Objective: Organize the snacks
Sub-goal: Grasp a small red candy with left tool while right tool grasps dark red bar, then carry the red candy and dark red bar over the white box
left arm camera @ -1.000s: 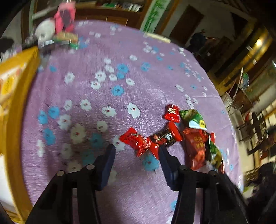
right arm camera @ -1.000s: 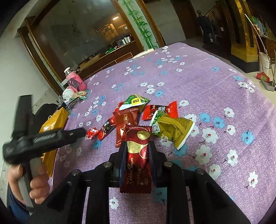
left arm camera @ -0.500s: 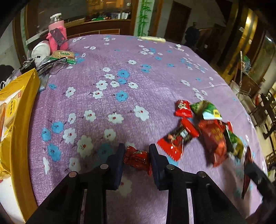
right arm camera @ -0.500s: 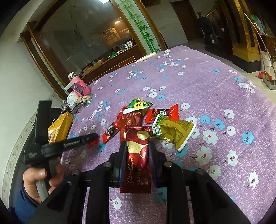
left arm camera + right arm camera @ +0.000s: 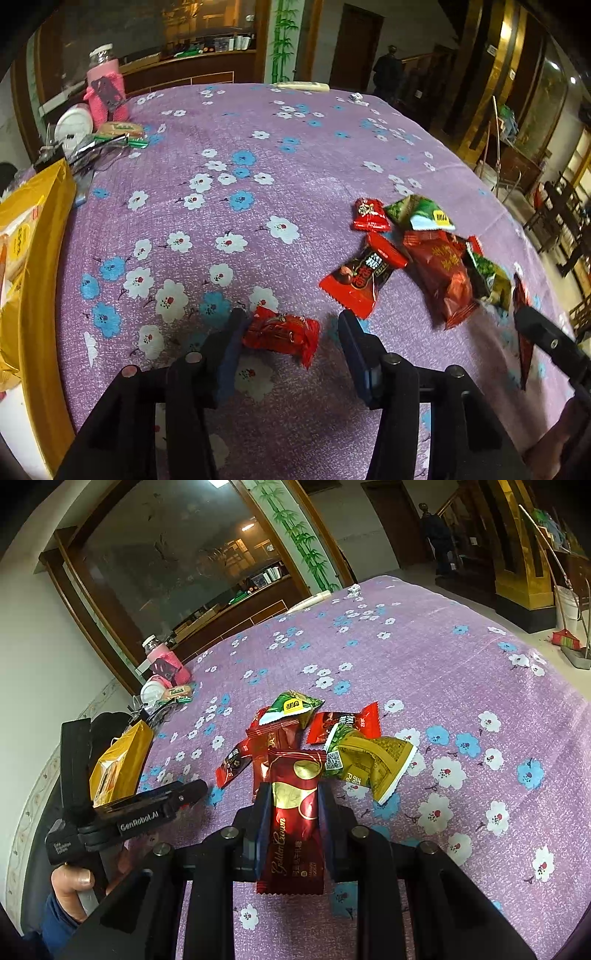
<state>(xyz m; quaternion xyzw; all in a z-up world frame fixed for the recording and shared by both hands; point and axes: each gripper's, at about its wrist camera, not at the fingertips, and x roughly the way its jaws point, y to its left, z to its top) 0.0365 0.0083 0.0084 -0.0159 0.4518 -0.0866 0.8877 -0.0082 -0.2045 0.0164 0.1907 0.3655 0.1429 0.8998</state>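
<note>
My left gripper (image 5: 291, 332) is open, and a small red wrapped candy (image 5: 282, 332) lies on the purple flowered tablecloth (image 5: 221, 155) between its fingers, against the left finger. A pile of snack packets (image 5: 424, 251) lies to the right of it: red ones, a green one and a dark one. My right gripper (image 5: 291, 812) is shut on a dark red Golden Crown wafer packet (image 5: 295, 819), held just short of the same pile (image 5: 306, 731). An olive-yellow packet (image 5: 373, 760) lies right of its fingers. The left gripper also shows in the right wrist view (image 5: 147, 812).
A yellow box (image 5: 26, 266) stands at the table's left edge and shows in the right wrist view too (image 5: 118, 764). A pink bottle (image 5: 105, 92), a white lid and small items sit at the far left corner. A white remote (image 5: 303, 86) lies at the far edge.
My left gripper shut on the small red candy, drew it left away from the pile, then opened, leaving it between the fingers. The right gripper holds its packet almost unmoved.
</note>
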